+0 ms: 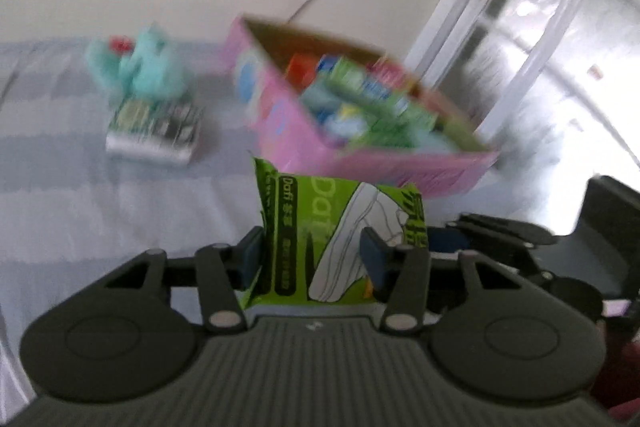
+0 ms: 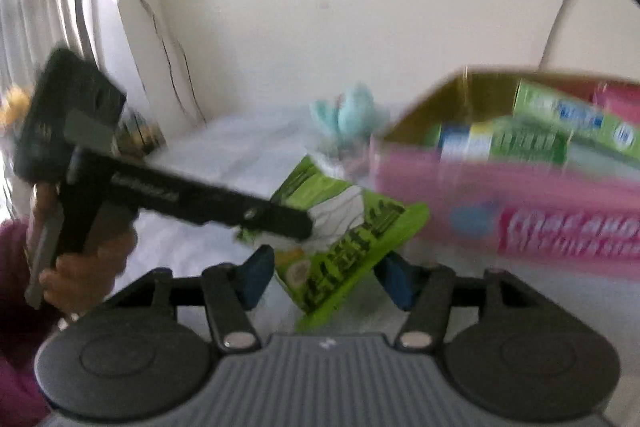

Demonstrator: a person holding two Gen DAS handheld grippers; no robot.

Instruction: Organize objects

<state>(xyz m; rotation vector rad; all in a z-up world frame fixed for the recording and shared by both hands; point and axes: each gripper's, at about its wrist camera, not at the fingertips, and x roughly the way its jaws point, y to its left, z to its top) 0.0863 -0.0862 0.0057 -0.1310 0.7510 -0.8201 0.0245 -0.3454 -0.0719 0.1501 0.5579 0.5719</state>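
**Green packet in our left gripper, pink box beyond**

We hold the green packet (image 1: 340, 239) at frame centre, our left gripper (image 1: 310, 257) clamped on its sides. Our right gripper (image 2: 326, 279) hangs parted around the packet's lower corner; whether it touches, we cannot tell. The filled pink box (image 1: 288, 123) sits above, a teal plush (image 1: 144, 67) upper left.
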